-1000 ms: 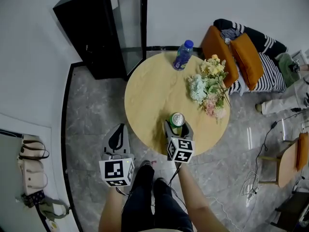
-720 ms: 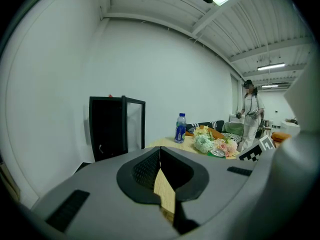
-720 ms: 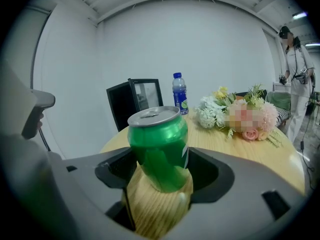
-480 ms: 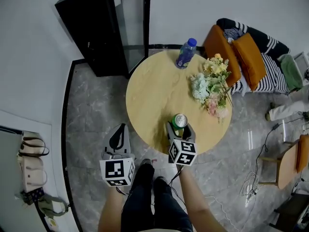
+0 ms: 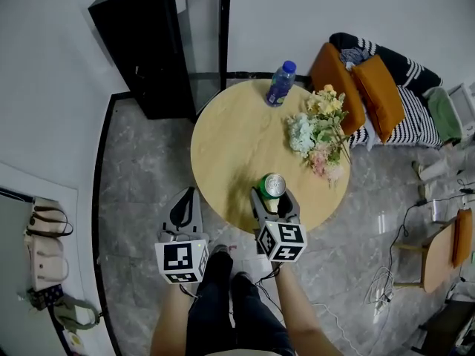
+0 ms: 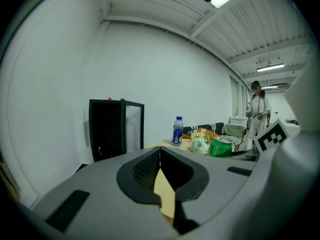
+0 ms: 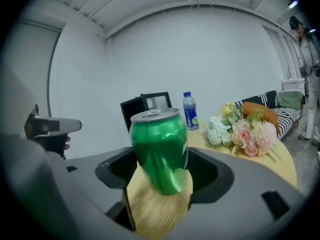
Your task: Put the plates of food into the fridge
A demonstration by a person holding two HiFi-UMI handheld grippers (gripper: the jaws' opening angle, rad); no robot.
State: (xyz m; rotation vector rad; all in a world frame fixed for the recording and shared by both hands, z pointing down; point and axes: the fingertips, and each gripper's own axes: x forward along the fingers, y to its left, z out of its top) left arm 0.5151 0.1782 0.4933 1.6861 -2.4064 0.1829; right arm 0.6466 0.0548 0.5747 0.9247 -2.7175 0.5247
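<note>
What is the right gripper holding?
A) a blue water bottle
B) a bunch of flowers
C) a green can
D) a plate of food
C: the green can sits squeezed between the jaws of the right gripper, while the blue bottle and the flowers stand apart from it on the round table.

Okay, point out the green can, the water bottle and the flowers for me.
green can (image 7: 160,154), right gripper view, on its green side wall.
water bottle (image 5: 280,87), head view, on its blue body below the cap.
flowers (image 5: 318,134), head view, on the middle of the bunch.
</note>
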